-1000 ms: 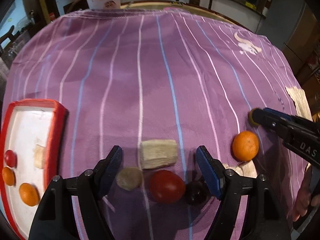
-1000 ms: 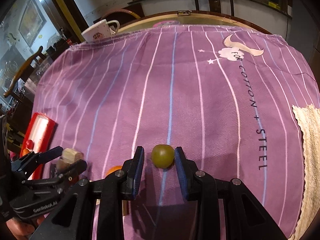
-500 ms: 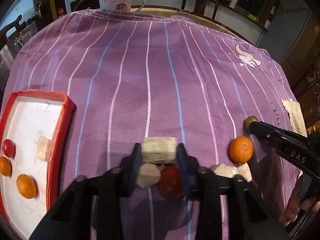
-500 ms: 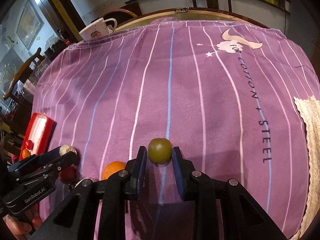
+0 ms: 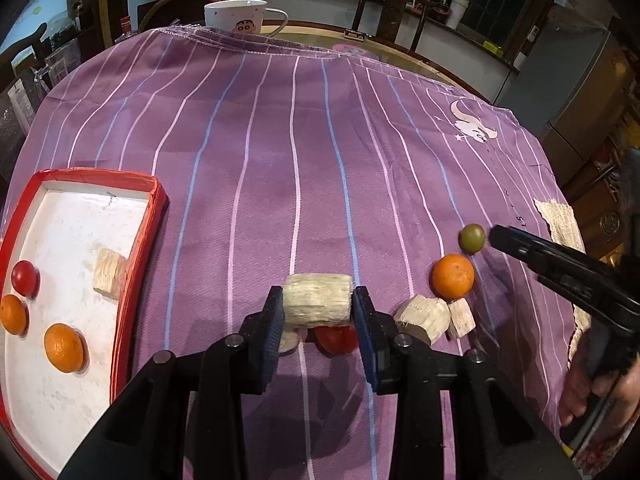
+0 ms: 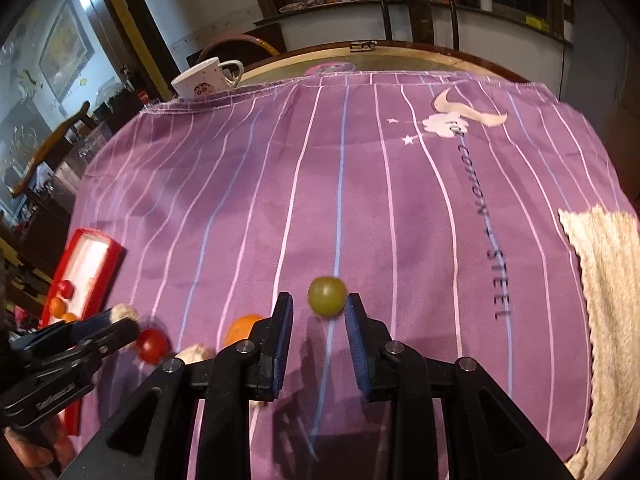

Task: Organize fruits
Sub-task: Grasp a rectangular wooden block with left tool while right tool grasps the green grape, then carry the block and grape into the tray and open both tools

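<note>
My left gripper (image 5: 318, 294) is shut on a pale fibrous chunk (image 5: 318, 307), held a little above the purple striped cloth (image 5: 304, 168). Under it lie a red fruit (image 5: 336, 339) and a small pale piece (image 5: 290, 341). My right gripper (image 6: 320, 306) is shut on a small green fruit (image 6: 327, 296) at its very fingertips; the left wrist view shows that green fruit (image 5: 472, 238) at the right gripper's (image 5: 496, 237) tip. An orange (image 5: 452, 276) and two pale chunks (image 5: 422, 318) rest on the cloth between the grippers.
A red-rimmed white tray (image 5: 140, 240) at the left holds a red fruit (image 5: 25, 278), two oranges (image 5: 64, 347) and a pale chunk (image 5: 108, 274). A white mug (image 5: 236, 18) stands at the far table edge. A cream woven mat (image 6: 608, 280) lies at the right.
My left gripper closed on the pale chunk and lifted it off the cloth, leaving the red fruit below. My right gripper closed on the green fruit and raised it slightly.
</note>
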